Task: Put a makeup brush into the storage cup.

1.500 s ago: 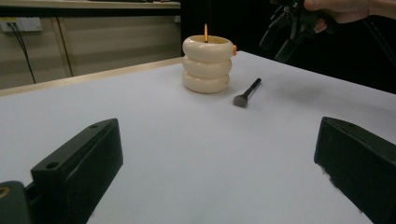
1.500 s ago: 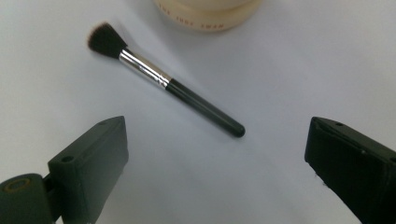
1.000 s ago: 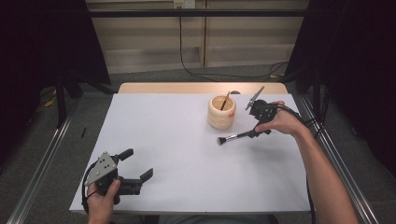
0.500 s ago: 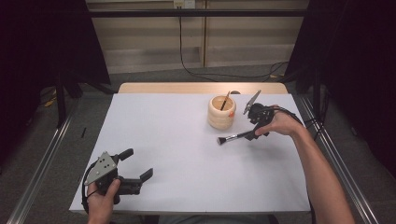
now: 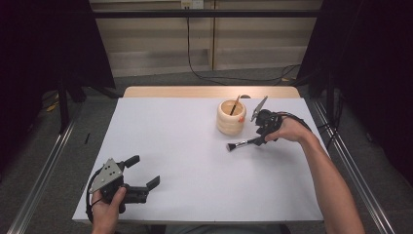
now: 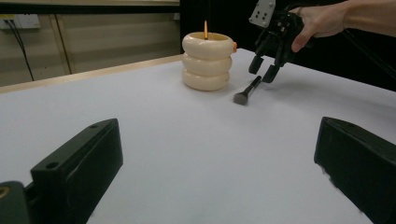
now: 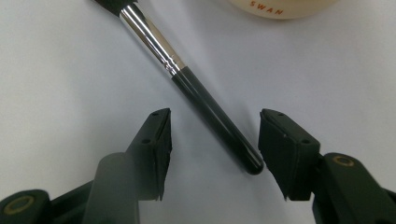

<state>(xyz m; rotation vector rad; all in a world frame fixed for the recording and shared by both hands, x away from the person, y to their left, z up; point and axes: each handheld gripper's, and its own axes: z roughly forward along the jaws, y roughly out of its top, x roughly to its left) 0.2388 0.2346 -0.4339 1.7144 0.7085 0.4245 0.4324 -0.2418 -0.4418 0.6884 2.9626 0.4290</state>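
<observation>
Right tongs (image 7: 212, 140) straddle the brush (image 7: 205, 109) handle on the tabletop (image 5: 185, 161), jaws just closing, pads not yet gripping. The brush lies at five o'clock from the holder (image 5: 231, 117). Best: center the handle before squeezing. Left tongs (image 5: 145, 173) rest wide open.

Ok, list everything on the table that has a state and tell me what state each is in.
Black-handled makeup brush with silver ferrule: lying flat on the white table, handle end between the jaws, not gripped.
Cream ringed holder: upright, a thin stick standing inside.
Right gripper: open, jaws just closing around the handle.
Left gripper: open, holding nothing.
</observation>
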